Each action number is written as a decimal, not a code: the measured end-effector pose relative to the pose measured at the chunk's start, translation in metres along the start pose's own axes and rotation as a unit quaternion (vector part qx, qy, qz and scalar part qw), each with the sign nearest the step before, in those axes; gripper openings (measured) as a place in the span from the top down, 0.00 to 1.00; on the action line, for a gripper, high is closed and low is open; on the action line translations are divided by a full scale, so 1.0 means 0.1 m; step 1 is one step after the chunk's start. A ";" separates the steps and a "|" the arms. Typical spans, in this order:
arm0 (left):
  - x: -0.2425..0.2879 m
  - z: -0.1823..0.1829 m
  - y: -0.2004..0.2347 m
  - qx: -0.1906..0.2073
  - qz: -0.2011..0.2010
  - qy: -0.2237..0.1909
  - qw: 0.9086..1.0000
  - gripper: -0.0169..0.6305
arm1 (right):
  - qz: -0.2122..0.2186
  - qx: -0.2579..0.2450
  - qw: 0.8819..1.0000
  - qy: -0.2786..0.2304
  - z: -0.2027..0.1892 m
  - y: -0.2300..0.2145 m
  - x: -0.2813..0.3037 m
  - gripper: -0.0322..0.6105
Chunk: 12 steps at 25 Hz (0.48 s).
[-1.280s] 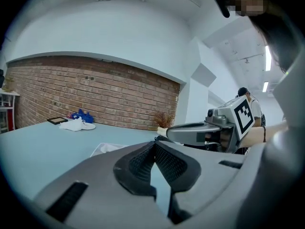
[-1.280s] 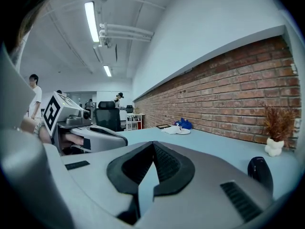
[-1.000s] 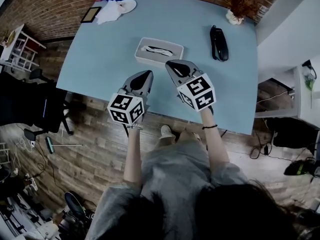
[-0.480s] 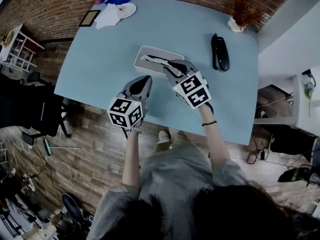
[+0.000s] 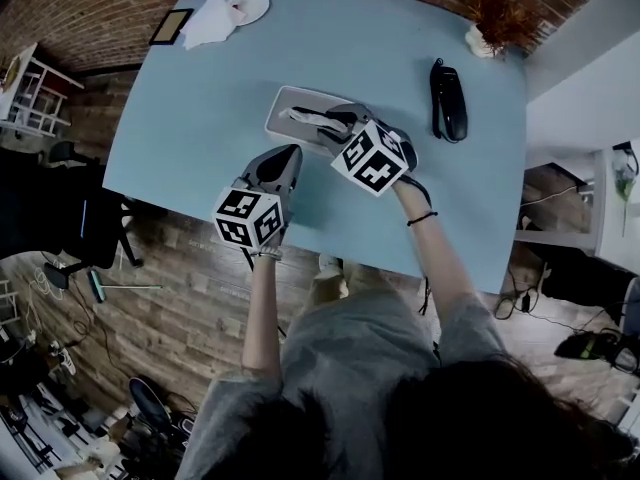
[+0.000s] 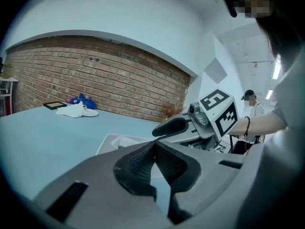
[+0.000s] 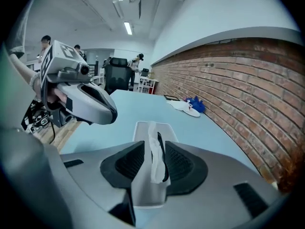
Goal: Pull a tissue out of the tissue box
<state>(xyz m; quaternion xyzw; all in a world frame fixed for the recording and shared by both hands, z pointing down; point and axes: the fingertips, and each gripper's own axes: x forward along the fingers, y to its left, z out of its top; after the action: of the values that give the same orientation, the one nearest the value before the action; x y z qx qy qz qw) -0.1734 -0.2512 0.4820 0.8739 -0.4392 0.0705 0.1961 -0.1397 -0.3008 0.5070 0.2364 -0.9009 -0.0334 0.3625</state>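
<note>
The tissue (image 7: 155, 149), a soft, crinkled white tuft, stands up from the slot of the pale, round-cornered tissue box (image 5: 285, 103) on the smooth blue table (image 5: 200, 98). The right tool (image 7: 153, 163) straddles it, jaws just opened wide and not pinching (probably lining up a grab); the left tool (image 6: 155, 146), closed and empty, hovers near the box

From head height we look steeply down on the worktop (image 5: 210, 88). Our two gripper views sit low, close behind their own jaws, looking across it; all three share the tissue box (image 5: 288, 106).
</note>
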 end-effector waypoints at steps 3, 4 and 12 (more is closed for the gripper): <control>0.06 -0.05 0.04 -0.003 -0.002 0.009 1.000 0.97 | 0.016 -0.020 0.999 0.019 -0.06 0.02 0.14 0.77; 0.08 -0.07 0.06 -0.005 -0.003 0.011 1.000 0.97 | 0.019 -0.024 0.999 0.025 -0.08 0.02 0.17 0.77; 0.18 -0.15 0.13 -0.015 -0.002 0.020 1.000 0.97 | 0.018 -0.041 0.998 0.051 -0.17 -0.03 0.36 0.85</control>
<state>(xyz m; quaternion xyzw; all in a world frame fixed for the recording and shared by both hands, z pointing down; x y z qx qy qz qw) -0.1727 -0.2657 0.5043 0.8702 -0.4344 0.0807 0.2183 -0.1493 -0.3175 0.5419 0.2064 -0.8831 -0.0515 0.4181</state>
